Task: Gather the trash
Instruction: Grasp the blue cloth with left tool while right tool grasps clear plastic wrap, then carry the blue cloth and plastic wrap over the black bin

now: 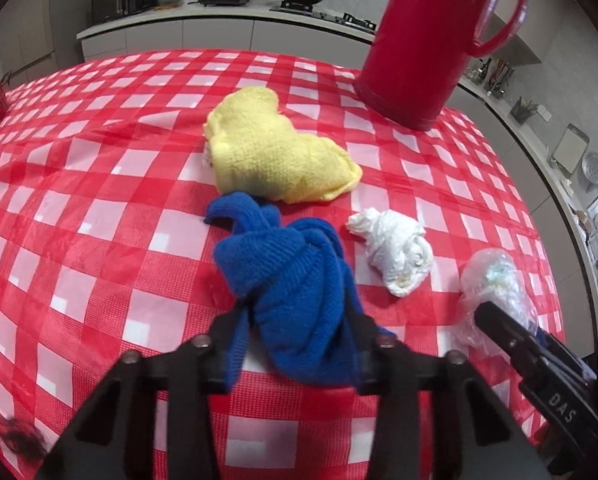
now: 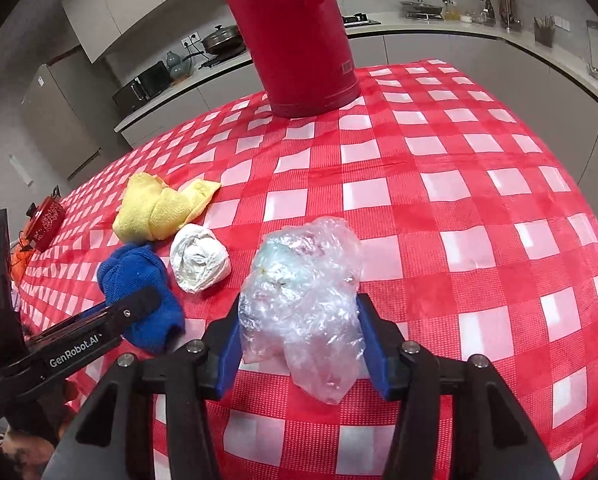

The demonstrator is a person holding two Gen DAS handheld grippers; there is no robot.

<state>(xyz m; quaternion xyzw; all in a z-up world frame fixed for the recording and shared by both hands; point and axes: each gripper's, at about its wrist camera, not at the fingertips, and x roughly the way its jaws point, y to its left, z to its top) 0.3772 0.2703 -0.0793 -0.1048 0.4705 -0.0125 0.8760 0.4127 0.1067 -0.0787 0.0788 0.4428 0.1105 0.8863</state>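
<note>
Your left gripper [image 1: 295,344] holds the blue cloth [image 1: 291,280] between its jaws on the table [image 1: 99,208]. Your right gripper [image 2: 303,344] clamps the plastic bag [image 2: 303,296]; the tissue [image 2: 199,260] lies near.

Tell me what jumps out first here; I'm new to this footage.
The red jug towers at the far end of the checked tablecloth. Nearer, the right gripper straddles a crumpled clear plastic bag, while the left gripper straddles a blue cloth.

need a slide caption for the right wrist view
Right gripper straddles a crumpled clear plastic bag on the red checked tablecloth, beside a white tissue wad and blue cloth.
</note>
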